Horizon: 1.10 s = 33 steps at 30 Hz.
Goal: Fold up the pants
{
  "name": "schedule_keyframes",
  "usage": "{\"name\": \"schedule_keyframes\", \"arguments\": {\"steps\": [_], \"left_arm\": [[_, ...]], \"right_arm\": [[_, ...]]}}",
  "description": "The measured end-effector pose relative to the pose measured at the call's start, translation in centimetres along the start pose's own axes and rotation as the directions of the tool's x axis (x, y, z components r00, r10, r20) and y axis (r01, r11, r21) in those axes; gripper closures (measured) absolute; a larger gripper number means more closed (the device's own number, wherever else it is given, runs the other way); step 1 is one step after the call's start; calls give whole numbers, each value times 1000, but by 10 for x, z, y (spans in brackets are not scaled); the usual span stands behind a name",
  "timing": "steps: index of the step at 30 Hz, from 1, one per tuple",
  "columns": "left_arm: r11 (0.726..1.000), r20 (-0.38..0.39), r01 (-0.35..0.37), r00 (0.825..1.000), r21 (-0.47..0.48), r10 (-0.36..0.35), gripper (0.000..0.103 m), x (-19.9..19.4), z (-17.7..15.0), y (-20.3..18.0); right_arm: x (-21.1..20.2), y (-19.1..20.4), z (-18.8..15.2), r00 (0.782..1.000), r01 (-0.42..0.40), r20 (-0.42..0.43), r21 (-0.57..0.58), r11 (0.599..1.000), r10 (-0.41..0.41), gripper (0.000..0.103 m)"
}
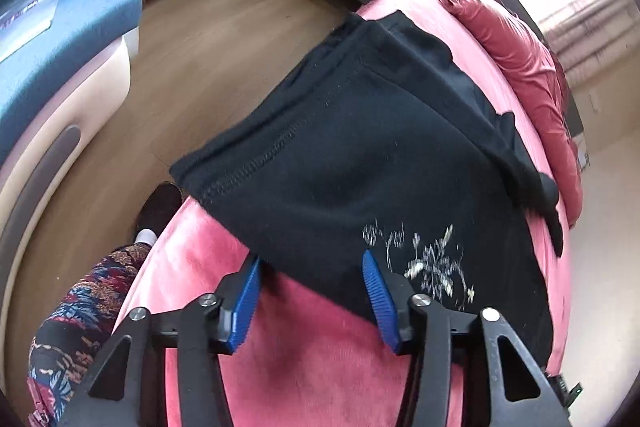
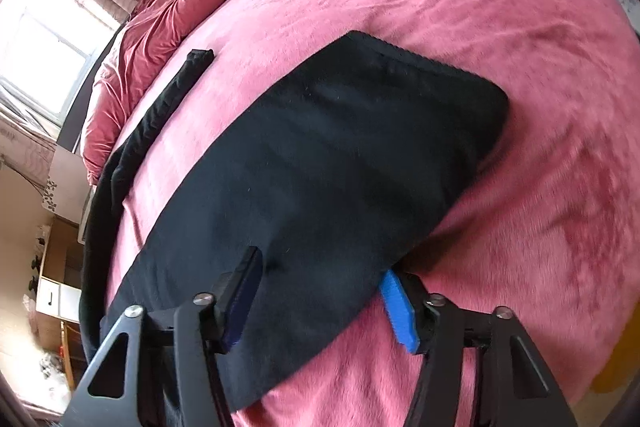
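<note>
While black pants [image 1: 360, 131] lie spread on pink bed [image 1: 208, 267] ahead of both hands, left fingers [image 1: 250, 291] stand half apart astride near hem, pads off cloth. Right fingers [image 2: 396, 307] likewise half apart, pants edge between, not pinched.

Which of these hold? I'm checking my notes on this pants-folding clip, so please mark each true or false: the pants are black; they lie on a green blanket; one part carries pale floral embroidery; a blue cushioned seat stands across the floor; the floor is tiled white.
1. The soft fabric pants are black. True.
2. They lie on a green blanket. False: the plush bed cover is pink.
3. The pants carry pale floral embroidery. True.
4. A blue cushioned seat stands across the floor. True.
5. The floor is tiled white. False: the wood-look floor is brown.
</note>
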<state>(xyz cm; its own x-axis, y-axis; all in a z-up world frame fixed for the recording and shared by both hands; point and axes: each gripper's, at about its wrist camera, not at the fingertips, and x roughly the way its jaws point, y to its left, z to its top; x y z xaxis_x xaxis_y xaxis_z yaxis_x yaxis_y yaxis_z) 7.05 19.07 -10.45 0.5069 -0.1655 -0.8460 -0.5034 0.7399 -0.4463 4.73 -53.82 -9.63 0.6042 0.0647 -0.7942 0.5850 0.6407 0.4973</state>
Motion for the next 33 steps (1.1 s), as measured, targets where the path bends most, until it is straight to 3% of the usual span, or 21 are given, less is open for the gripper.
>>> {"name": "schedule_keyframes", "arguments": {"steps": [2, 4, 5, 8, 20, 28, 33], "left_arm": [[1000, 10, -9, 1000, -13, 9, 68, 2, 3, 2], [1000, 10, -15, 1000, -20, 15, 75, 5, 7, 3], [1000, 22, -18, 1000, -25, 18, 85, 4, 9, 2], [999, 54, -36, 998, 16, 35, 94, -5, 9, -6], [998, 110, 10, 994, 56, -16, 96, -60, -7, -8], [994, 62, -21, 998, 109, 15, 96, -77, -50, -1], [992, -9, -60, 998, 111, 61, 96, -67, -68, 10]], "right_arm": [[2, -2, 6, 1000, 15, 3, -13, 1000, -15, 64], [3, -2, 12, 1000, 18, -5, -22, 1000, -19, 72], [3, -2, 13, 1000, 20, -6, -26, 999, -21, 74], [-2, 4, 17, 999, 33, 0, -63, 997, -33, 82], [-50, 2, 21, 998, 23, 66, -113, 993, -16, 86], [-69, -36, 3, 996, 88, 38, -111, 990, -84, 86], [-73, -54, -3, 992, 127, 26, -98, 987, -125, 86]]}}
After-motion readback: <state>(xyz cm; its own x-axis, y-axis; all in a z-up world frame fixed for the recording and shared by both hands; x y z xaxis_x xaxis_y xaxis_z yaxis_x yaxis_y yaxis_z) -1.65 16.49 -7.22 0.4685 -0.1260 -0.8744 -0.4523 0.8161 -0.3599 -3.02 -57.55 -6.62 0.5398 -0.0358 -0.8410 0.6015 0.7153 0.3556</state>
